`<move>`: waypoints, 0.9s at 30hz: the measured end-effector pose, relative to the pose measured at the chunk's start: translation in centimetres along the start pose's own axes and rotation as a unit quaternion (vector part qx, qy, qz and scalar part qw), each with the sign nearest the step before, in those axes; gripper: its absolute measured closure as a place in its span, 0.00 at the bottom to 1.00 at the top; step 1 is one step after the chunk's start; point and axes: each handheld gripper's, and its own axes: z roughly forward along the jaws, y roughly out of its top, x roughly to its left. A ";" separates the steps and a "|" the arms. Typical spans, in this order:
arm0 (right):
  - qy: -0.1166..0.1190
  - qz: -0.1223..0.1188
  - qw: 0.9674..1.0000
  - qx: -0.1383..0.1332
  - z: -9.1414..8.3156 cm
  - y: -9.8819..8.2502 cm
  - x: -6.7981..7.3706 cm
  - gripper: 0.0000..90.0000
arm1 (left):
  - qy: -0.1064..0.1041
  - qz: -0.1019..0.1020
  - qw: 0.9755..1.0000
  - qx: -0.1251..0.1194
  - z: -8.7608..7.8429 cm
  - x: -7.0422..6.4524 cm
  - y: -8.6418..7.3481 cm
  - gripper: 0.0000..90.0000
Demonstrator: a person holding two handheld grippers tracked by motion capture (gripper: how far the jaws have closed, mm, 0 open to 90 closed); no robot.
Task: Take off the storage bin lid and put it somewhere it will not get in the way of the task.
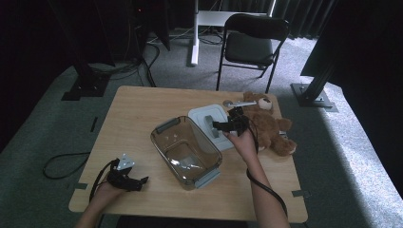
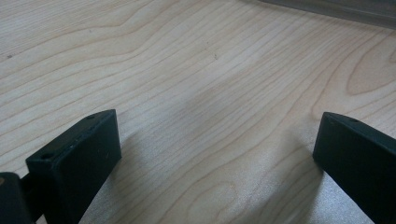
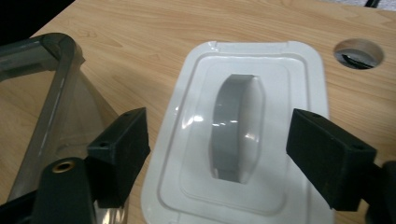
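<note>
A clear plastic container (image 1: 187, 152) with grey end latches stands mid-table. Just right of it lies its white lid (image 1: 211, 124) with a grey arched handle (image 3: 237, 126). My right gripper (image 1: 217, 126) hovers over the lid, open; in the right gripper view the gripper (image 3: 219, 140) has its jaws wide on either side of the handle, clear of it. The container's rim (image 3: 51, 107) shows at that view's left. My left gripper (image 1: 138, 182) rests open near the table's front left; in the left gripper view, bare wood lies between the jaws of the gripper (image 2: 212, 144).
A brown teddy bear (image 1: 268, 126) lies at the table's right side, behind my right hand. A round cable hole (image 3: 358, 52) is cut in the tabletop beyond the lid. A black folding chair (image 1: 252, 42) stands on the carpet past the table.
</note>
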 end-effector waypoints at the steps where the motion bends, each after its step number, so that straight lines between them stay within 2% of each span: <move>1: -0.003 0.000 1.000 -0.001 -0.2 -0.1 -0.1 0.22 | 0.000 0.000 1.000 0.000 0.0 0.0 0.0 0.02; 10: -0.018 0.015 1.000 -0.011 -2.0 -0.8 -1.3 0.19 | 0.000 0.000 1.000 0.000 0.0 0.0 0.0 0.02; 12: -0.014 0.020 1.000 -0.014 -2.5 -1.0 -1.6 0.19 | 0.000 0.000 1.000 0.000 0.0 0.0 0.0 0.02; 17: -0.024 0.021 0.999 -0.022 -3.7 -1.2 -2.1 0.18 | 0.000 -0.001 1.000 0.000 0.0 0.0 0.0 0.02; 27: -0.048 0.051 0.997 -0.034 -6.2 -2.2 -4.6 0.18 | 0.000 -0.001 1.000 0.000 0.0 0.0 0.0 0.02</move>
